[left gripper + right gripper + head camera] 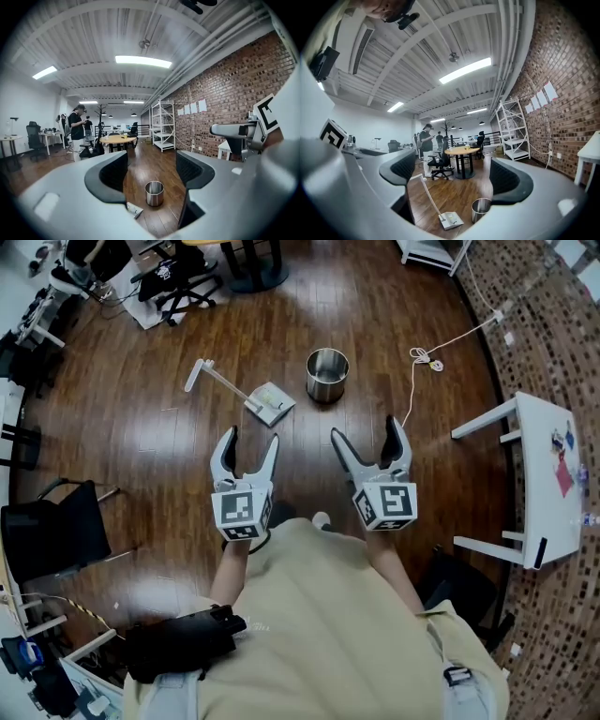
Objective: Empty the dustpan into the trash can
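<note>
A white dustpan (270, 404) with a long white handle lies on the wood floor, and a shiny metal trash can (327, 374) stands just right of it. Both are ahead of the grippers, apart from them. My left gripper (251, 439) is open and empty, pointing at the dustpan's near edge. My right gripper (366, 430) is open and empty too, near the can's right side. In the left gripper view the can (153, 193) shows between the jaws, with the dustpan (133, 209) partly hidden by the left jaw. The right gripper view shows the dustpan (451, 219) and the can (480, 209) low between its jaws.
A white table (544, 474) stands at the right by a brick wall, with a white cable (422, 357) on the floor near it. Office chairs (178, 282) sit at the far left and a black chair (56, 531) at the near left. A round table (117, 139), people and a shelf (163, 125) stand farther off.
</note>
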The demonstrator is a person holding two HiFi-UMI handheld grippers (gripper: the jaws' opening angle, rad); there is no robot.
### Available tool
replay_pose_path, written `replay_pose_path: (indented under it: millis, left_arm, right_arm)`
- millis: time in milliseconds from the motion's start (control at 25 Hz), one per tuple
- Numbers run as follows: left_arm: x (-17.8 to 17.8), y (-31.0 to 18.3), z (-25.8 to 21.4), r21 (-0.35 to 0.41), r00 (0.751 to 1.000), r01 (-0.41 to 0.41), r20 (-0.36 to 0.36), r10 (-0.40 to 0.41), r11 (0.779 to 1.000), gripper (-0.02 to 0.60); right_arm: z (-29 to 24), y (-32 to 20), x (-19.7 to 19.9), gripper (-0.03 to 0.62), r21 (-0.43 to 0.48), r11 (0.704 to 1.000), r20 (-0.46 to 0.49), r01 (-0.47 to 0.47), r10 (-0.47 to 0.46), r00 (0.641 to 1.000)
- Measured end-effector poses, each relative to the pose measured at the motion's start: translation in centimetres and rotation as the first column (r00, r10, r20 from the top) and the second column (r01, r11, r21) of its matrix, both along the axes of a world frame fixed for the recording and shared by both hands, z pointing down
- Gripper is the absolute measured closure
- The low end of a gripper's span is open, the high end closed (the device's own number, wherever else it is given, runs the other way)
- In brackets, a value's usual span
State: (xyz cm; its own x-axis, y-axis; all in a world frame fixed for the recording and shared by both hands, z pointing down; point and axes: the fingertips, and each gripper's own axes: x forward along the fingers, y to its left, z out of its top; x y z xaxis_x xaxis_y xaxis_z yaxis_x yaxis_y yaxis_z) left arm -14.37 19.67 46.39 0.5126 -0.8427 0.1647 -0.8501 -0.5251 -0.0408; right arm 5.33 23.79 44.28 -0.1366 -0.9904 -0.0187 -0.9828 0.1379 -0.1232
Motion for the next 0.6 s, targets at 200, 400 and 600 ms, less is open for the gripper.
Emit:
replay_pose_path:
  millis: [200,400,600]
  left_arm:
    - [-0.4,-2.7,0.4,-0.024,1.000,0.007,-0.007,-0.007,1.000,0.262]
    - [1.0,-7.2,1.7,-0.024,0.999,-0.042,-0.008,0.041,0.999,0.265]
    - [2.8,-15.1,2.3,-0.030,0.997,-0.075,-0.037,0.074,0.997,0.264]
  right_arm:
    - [1.1,-2.6,-1.1,0.111,-0.033,0.999,0.005,0.037,-0.037,0.999]
    - [2.6,-6.4,-1.4,0.111,-0.077,0.996,0.002,0.045,-0.045,0.999]
    - [3.1,-14.0,-0.3,0.111,-0.089,0.995,0.002,0.037,-0.037,0.999]
